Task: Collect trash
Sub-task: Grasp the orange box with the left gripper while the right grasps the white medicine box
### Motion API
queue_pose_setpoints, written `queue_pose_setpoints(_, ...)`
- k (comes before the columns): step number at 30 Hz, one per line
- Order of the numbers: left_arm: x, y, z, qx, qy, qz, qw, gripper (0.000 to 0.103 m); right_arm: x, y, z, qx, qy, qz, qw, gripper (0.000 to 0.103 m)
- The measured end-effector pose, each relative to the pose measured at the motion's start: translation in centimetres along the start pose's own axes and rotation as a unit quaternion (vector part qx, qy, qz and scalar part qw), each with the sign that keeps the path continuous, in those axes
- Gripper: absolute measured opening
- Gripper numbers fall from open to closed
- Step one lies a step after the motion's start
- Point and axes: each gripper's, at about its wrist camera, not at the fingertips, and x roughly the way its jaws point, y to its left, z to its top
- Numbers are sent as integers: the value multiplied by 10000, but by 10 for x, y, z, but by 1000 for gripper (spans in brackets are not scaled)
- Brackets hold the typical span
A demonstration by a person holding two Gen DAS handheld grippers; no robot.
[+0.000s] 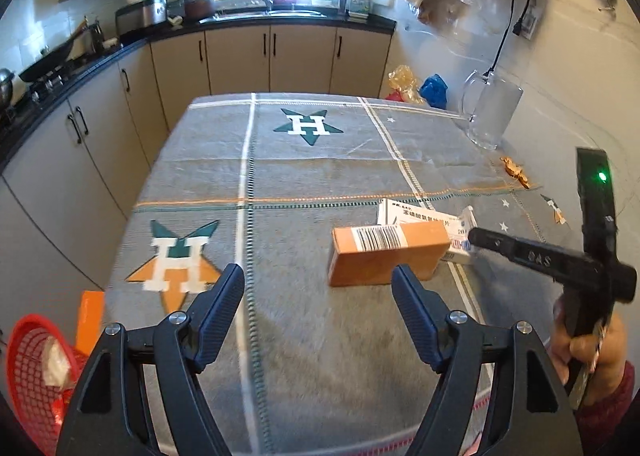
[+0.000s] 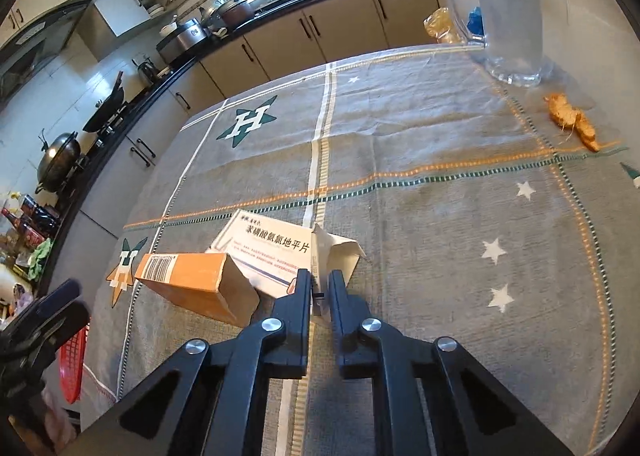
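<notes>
Red basket (image 1: 32, 368) at lower left, off the counter (image 1: 320, 160) edge. Left hand-held gripper (image 1: 318, 292) wide, nothing between its jaws. Orange box (image 1: 384, 256) centre-right. Right hand-held gripper (image 2: 319, 284) clamped on white medicine box (image 2: 276, 252) flap, lower centre.

Surface with grey patterned tablecloth

The surface (image 1: 320, 176) carries an orange cardboard box with a barcode label (image 1: 384, 254), touching a white printed carton (image 2: 276, 252) behind it; a clear glass jug (image 1: 492, 112) and an orange peel scrap (image 2: 574, 122) lie well apart, near the wall.
</notes>
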Motion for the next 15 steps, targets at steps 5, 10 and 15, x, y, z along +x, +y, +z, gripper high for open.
queue_pose_setpoints(5, 23, 7, 15, -442, 32, -540, 9976, 76, -15, -8, 1, 115, -278, 34, 9995, 8)
queue_pose_setpoints(10, 51, -1, 31, -739, 52, -853, 9936, 76, -19, -15, -1, 265, -285, 172, 9991, 8)
queue_pose_setpoints(15, 76, -10, 31, -748, 336, -1130, 9902, 76, -19, -27, 0, 456, -264, 235, 9983, 8)
